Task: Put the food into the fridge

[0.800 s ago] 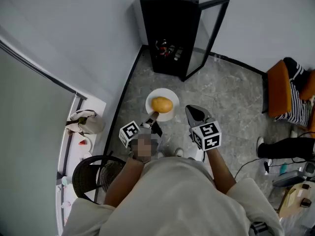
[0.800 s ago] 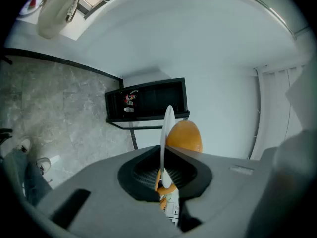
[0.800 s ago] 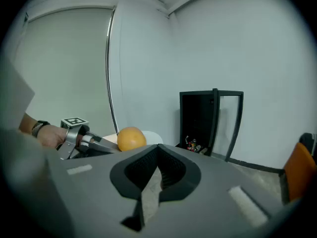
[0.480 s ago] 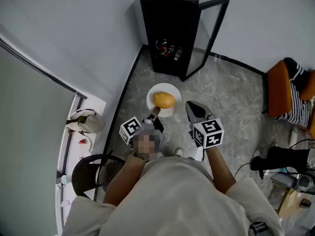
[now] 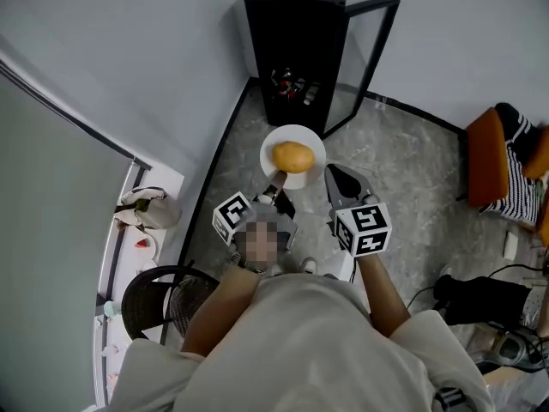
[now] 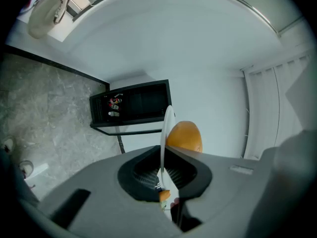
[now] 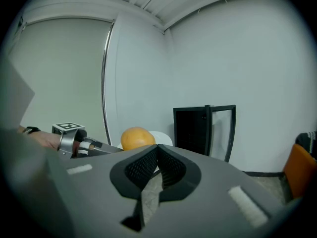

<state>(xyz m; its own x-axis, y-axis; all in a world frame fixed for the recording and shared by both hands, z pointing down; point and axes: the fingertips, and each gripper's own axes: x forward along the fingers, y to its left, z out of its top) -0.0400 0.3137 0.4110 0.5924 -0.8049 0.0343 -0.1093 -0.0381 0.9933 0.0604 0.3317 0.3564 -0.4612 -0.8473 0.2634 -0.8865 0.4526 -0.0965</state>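
A white plate (image 5: 310,142) with a round orange food (image 5: 293,156) on it hangs above the grey floor, close in front of the black fridge (image 5: 296,50). My left gripper (image 5: 276,189) is shut on the plate's near rim. In the left gripper view the plate (image 6: 166,125) stands edge-on between the jaws, with the orange food (image 6: 184,137) beside it. My right gripper (image 5: 343,185) hovers just right of the plate, shut and empty. In the right gripper view its jaws (image 7: 157,155) meet at the tip, with the food (image 7: 137,138) beyond them at left.
The fridge's glass door (image 5: 367,54) stands open to the right, and small items (image 5: 292,86) lie on a low shelf inside. An orange chair with striped cloth (image 5: 497,157) is at the right. A window sill with a bag (image 5: 146,213) and a dark round seat (image 5: 159,303) are at the left.
The left gripper has carried the plate and food toward the fridge. The right gripper has moved slightly the same way. A dark shape on the floor at the right has shifted.
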